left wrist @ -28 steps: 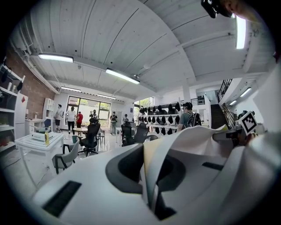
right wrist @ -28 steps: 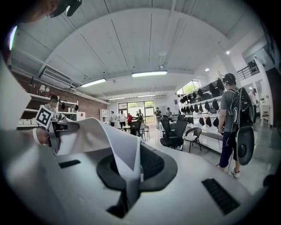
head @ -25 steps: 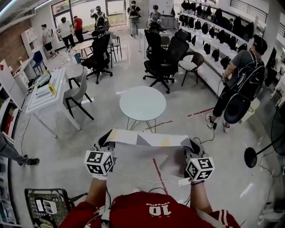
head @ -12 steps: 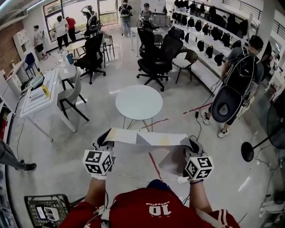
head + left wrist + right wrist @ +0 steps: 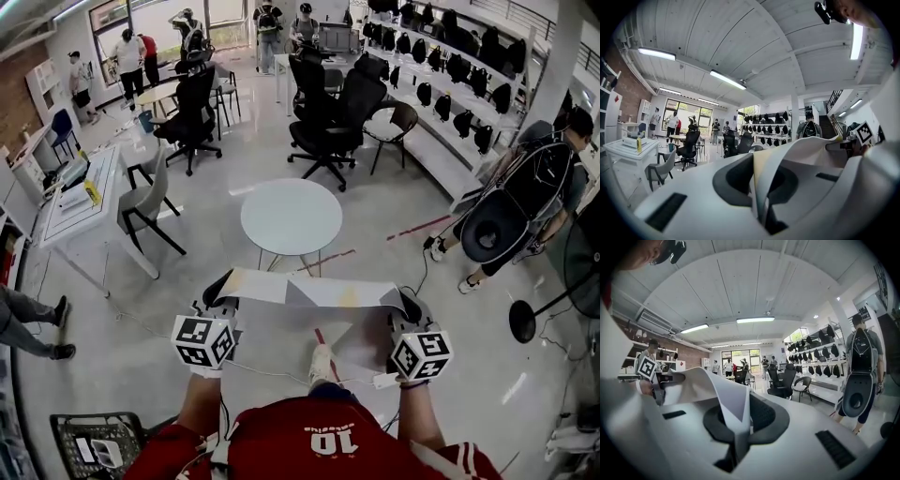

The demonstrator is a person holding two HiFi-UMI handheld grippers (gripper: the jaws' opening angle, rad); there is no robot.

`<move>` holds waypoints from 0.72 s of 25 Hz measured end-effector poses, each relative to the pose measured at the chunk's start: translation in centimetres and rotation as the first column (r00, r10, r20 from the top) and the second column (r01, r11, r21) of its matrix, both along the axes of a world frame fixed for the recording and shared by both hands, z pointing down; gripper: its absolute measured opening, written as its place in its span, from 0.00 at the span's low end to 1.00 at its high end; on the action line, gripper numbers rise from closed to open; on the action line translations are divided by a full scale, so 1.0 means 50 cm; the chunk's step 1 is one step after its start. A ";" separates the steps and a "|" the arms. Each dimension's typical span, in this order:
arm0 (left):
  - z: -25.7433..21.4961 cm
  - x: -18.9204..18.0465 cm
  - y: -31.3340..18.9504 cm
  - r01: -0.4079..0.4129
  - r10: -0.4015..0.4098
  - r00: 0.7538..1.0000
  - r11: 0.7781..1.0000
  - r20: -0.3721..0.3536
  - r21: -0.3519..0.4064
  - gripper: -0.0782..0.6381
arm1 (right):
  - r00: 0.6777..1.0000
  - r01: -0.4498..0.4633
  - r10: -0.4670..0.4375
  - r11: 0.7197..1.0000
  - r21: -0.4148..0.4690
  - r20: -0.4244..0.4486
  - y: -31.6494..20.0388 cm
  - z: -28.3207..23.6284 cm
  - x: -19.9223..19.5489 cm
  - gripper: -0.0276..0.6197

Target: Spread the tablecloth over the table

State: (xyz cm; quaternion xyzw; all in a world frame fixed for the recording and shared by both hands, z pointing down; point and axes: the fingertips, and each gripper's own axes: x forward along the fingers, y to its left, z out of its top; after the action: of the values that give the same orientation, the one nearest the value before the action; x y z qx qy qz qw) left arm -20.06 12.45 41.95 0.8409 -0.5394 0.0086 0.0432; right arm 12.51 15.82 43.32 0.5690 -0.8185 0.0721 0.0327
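A pale tablecloth (image 5: pixel 309 292) stretches level between my two grippers and hangs down in front of me. My left gripper (image 5: pixel 221 289) is shut on its left corner, and my right gripper (image 5: pixel 405 305) is shut on its right corner. The round white table (image 5: pixel 291 216) stands on the floor just beyond the cloth's far edge. In the left gripper view the cloth (image 5: pixel 811 150) runs out of the closed jaws of the left gripper (image 5: pixel 758 187) towards the right. In the right gripper view the cloth (image 5: pixel 724 394) is pinched in the right gripper (image 5: pixel 740 432) and leads off left.
Black office chairs (image 5: pixel 328 112) stand behind the table. A white desk (image 5: pixel 80 202) with a grey chair is at the left. A person with a backpack (image 5: pixel 525 206) stands at the right by a fan stand (image 5: pixel 525 323). A black basket (image 5: pixel 94 445) sits at the lower left. Cables lie on the floor.
Both grippers keep their hold and the cloth stays taut. My foot now shows under the cloth. The person with the backpack has moved further right.
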 end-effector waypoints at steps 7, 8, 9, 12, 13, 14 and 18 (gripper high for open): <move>-0.011 0.003 -0.088 0.046 -0.046 0.999 0.999 0.005 0.019 0.12 | 0.998 0.062 -0.062 0.998 0.023 -0.004 -0.115 -0.009 0.006 0.07; -0.016 0.004 -0.105 0.052 -0.053 0.999 0.998 0.006 0.024 0.12 | 0.998 0.068 -0.068 0.997 0.026 -0.001 -0.135 -0.009 0.008 0.07; -0.018 0.006 -0.124 0.059 -0.060 0.998 0.998 0.005 0.025 0.12 | 0.997 0.074 -0.075 0.997 0.026 0.001 -0.157 -0.009 0.009 0.07; -0.020 0.008 -0.184 0.086 -0.086 0.996 0.996 0.003 0.013 0.12 | 0.995 0.102 -0.102 0.995 0.011 -0.001 -0.233 -0.004 0.012 0.07; -0.021 0.009 -0.205 0.094 -0.094 0.996 0.995 0.004 0.013 0.12 | 0.993 0.114 -0.114 0.993 0.010 -0.001 -0.259 -0.004 0.013 0.07; -0.025 0.010 -0.227 0.102 -0.102 0.995 0.995 0.005 0.017 0.12 | 0.992 0.125 -0.125 0.992 0.012 0.000 -0.285 -0.005 0.014 0.07; -0.043 0.020 -0.310 0.134 -0.134 0.991 0.990 0.006 0.039 0.12 | 0.988 0.154 -0.154 0.988 0.022 -0.001 -0.377 -0.014 0.025 0.07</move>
State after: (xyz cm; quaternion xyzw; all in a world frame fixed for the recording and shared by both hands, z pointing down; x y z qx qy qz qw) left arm -19.08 -3.07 39.79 0.8034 -0.5949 -0.0011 0.0254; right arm 13.75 -3.05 42.60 0.5042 -0.8609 0.0602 0.0316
